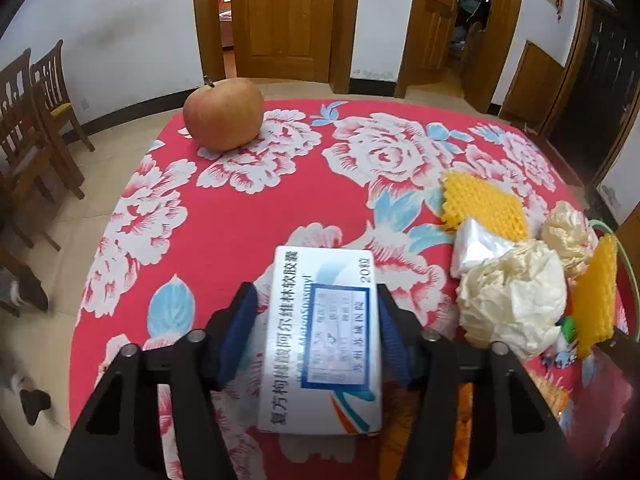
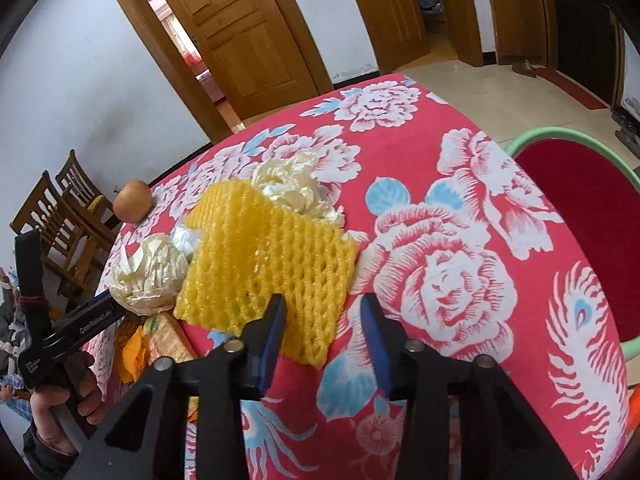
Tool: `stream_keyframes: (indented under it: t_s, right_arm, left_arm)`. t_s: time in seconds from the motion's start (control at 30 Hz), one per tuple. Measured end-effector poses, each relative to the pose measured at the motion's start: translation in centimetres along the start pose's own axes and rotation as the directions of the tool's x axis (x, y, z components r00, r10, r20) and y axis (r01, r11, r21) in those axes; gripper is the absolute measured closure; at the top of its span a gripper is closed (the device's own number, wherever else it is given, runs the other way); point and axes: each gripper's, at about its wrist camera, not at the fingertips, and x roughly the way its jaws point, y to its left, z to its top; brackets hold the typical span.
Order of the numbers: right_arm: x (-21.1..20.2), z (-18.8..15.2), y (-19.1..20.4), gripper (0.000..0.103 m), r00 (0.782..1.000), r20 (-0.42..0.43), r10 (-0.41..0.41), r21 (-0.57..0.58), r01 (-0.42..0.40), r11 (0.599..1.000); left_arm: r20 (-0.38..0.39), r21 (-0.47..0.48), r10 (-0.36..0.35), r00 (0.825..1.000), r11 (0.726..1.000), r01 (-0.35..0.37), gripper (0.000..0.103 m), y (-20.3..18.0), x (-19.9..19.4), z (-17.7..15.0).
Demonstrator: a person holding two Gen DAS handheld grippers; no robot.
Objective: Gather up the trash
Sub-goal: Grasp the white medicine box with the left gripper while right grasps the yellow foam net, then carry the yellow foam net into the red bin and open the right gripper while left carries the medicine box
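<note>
The left gripper (image 1: 316,312) has its blue pads set against both long sides of a white medicine box (image 1: 324,340), gripping it over the red flowered tablecloth (image 1: 240,208). The right gripper (image 2: 324,320) stands partly open; its left finger (image 2: 272,332) overlaps the near edge of a yellow foam net (image 2: 272,264), with nothing clamped between the pads. Crumpled paper balls (image 2: 148,272) lie just beside the net. An apple (image 1: 224,114) sits well apart.
</note>
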Motion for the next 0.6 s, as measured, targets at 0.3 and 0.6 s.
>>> stream_keyframes:
  t_s: [0.3,0.6]
  right_arm:
    - [0.0,-0.6,0.6,0.091,1.0,0.015,0.028,-0.056,-0.027,0.998]
    - [-2.2,-1.2,0.8,0.092,0.998,0.046,0.04,-0.081,-0.036,0.996]
  left_arm:
    - [0.019,0.006,-0.018,1.0,1.0,0.018,0.053,0.1,-0.3,-0.3]
    - [0.043,-0.002,-0.037,0.998,0.999,0.037,0.053,0.0,-1.6,-0.3]
